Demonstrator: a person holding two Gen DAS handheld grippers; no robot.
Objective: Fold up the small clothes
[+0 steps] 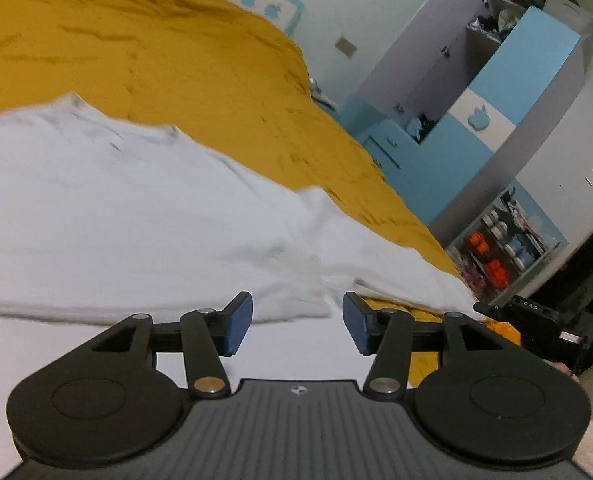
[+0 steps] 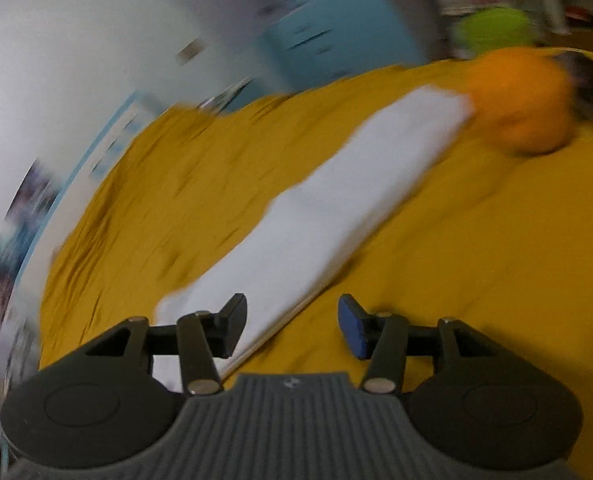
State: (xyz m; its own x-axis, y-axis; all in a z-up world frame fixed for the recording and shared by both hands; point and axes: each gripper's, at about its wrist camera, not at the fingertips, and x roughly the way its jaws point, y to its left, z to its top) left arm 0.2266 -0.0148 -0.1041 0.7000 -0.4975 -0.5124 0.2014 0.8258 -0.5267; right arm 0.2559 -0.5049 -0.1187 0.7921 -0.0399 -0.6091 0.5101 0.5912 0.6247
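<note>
White garment [image 2: 336, 208] lies folded into long strip on mustard bedspread [image 2: 476, 260], long axis running lower left to upper right of right wrist frame. Right gripper [image 2: 292, 328] above near end, jaws apart, empty. Left gripper [image 1: 297, 324] likewise wide, empty, cloth just ahead.

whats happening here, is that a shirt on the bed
A person holding a gripper in each hand is folding a white garment laid on a mustard bedspread. It looks like a shirt, though the blur makes that uncertain. In the right wrist view it appears as a long, narrow folded strip. Both the left gripper and the right gripper are open with nothing between the pads, so the garment lies free on the bed.
</note>
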